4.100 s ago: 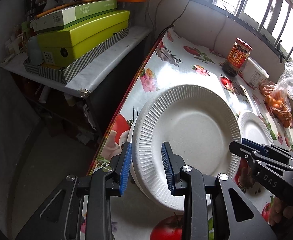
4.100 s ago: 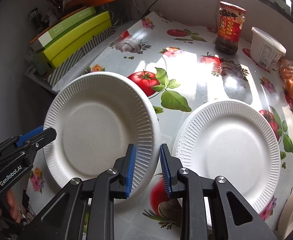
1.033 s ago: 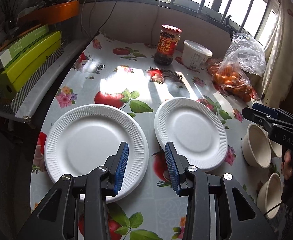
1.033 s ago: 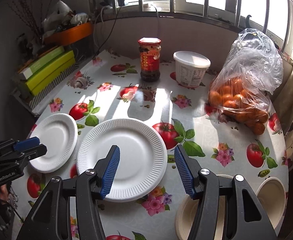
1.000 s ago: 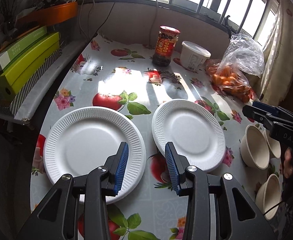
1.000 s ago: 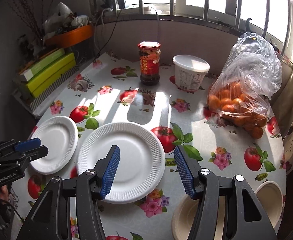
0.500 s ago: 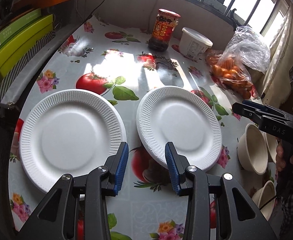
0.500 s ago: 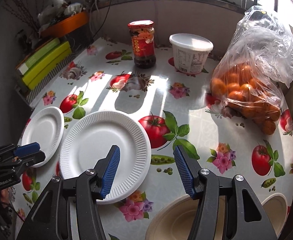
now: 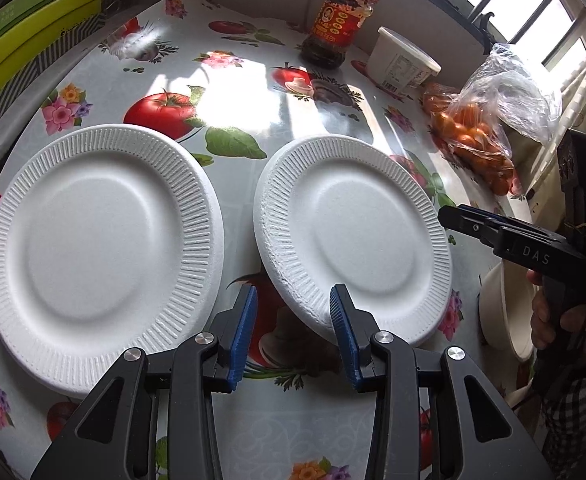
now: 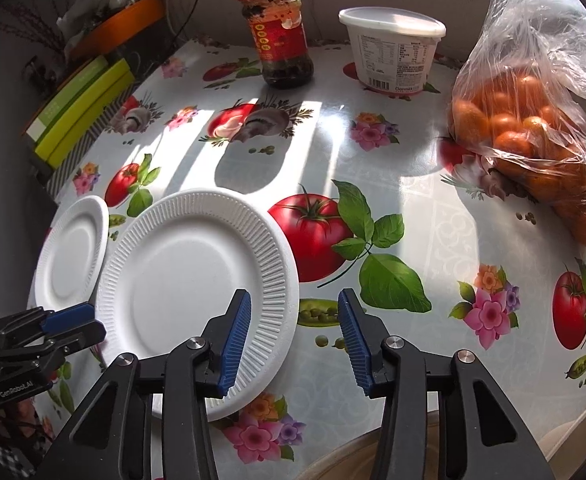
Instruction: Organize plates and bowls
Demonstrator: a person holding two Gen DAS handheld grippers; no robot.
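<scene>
Clutter on a sunlit table with a tomato-and-flower oilcloth (image 10: 373,168)

At the far edge, against the wall, a glass jar (image 10: 281,36) with a red lid and red label holds something dark; just to its right stands a white plastic tub (image 10: 391,48) with a lid and a printed label. Further right a clear plastic bag (image 10: 533,92) of small oranges slumps on the cloth. To the left, off the table, a stack of flat green boxes (image 10: 81,112) rests on a striped box, and behind them is an orange tray (image 10: 121,24) heaped with crumpled things. Barred windows (image 9: 533,4) let the sun in.
</scene>
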